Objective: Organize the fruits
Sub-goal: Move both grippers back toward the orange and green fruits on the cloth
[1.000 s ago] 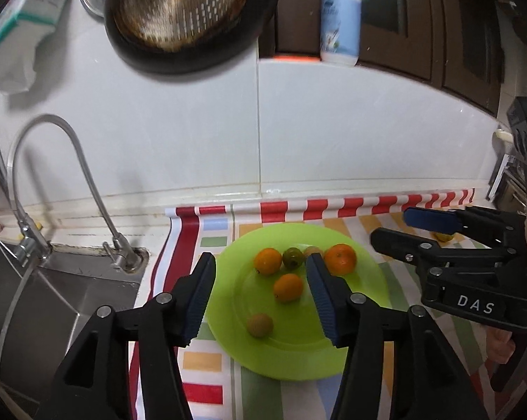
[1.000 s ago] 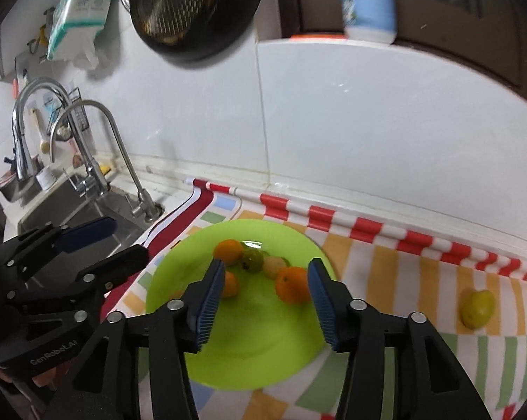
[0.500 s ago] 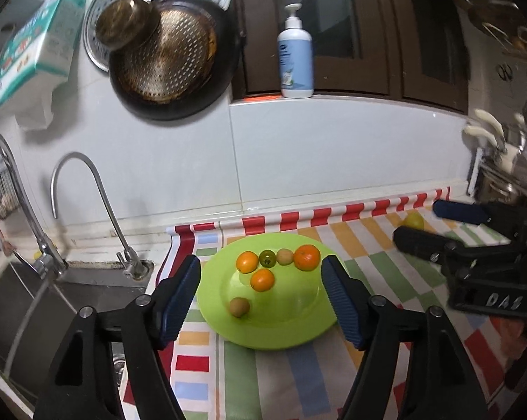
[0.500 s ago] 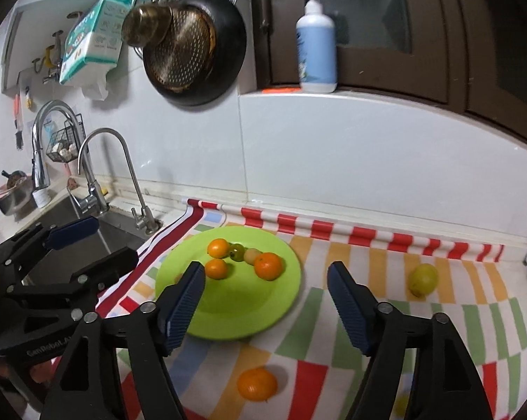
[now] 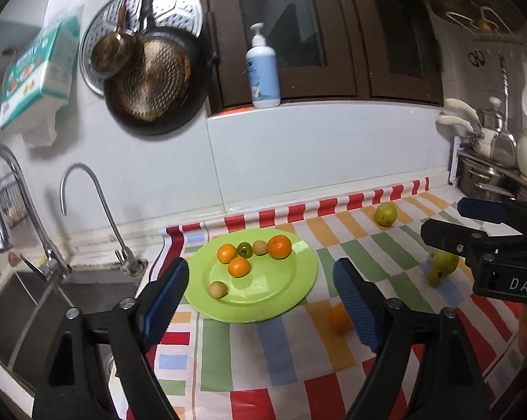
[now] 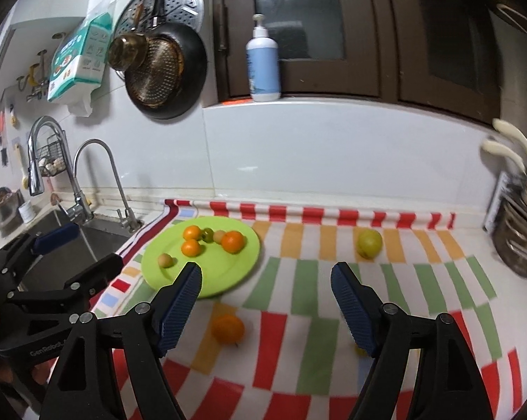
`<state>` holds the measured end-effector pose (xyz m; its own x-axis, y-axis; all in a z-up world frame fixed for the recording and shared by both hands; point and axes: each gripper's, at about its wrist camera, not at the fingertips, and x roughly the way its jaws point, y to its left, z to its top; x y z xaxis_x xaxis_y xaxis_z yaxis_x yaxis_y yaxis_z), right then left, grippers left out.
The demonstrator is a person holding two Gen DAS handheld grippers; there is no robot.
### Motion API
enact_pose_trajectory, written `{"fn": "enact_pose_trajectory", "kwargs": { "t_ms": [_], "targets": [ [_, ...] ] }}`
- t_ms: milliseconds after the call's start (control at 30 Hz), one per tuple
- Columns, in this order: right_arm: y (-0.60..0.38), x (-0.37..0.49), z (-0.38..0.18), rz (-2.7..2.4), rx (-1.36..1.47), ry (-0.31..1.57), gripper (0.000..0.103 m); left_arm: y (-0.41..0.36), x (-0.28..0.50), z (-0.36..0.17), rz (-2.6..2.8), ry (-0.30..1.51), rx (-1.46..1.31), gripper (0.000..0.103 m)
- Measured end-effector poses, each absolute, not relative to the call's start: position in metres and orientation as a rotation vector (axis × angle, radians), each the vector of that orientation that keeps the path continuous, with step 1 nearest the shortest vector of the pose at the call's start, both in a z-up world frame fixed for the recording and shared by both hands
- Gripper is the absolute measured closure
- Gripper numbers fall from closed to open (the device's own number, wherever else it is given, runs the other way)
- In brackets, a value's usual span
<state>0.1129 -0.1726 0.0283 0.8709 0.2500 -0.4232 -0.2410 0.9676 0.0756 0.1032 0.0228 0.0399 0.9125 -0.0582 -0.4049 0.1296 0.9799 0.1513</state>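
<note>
A lime-green plate (image 5: 284, 290) (image 6: 242, 262) lies on the striped cloth and holds several small fruits, among them a large orange (image 5: 279, 247) (image 6: 233, 241). A loose orange (image 5: 339, 318) (image 6: 227, 328) lies on the cloth in front of the plate. A yellow-green fruit (image 5: 385, 214) (image 6: 369, 242) sits near the back wall. Another green fruit (image 5: 444, 265) lies partly behind the right gripper. My left gripper (image 5: 261, 302) is open and empty, above the plate's near edge. My right gripper (image 6: 266, 304) is open and empty, above the cloth right of the loose orange.
A steel sink (image 5: 29, 301) with two taps (image 5: 88, 210) lies left of the cloth. Pans (image 5: 148, 84) hang on the wall and a soap bottle (image 5: 262, 70) stands on the ledge. Pots and a utensil rack (image 5: 490, 171) crowd the right end.
Both grippers have pulled back and up from the plate and opened wider. The loose orange and the green fruits on the cloth have come into view.
</note>
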Motion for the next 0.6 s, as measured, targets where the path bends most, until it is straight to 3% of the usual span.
{"fn": "enact_pose_trajectory", "kwargs": {
  "t_ms": [600],
  "targets": [
    [-0.227, 0.097, -0.021, 0.08, 0.066, 0.568, 0.026, -0.016, 0.099, -0.003, -0.19, 0.502, 0.227, 0.014]
  ]
}}
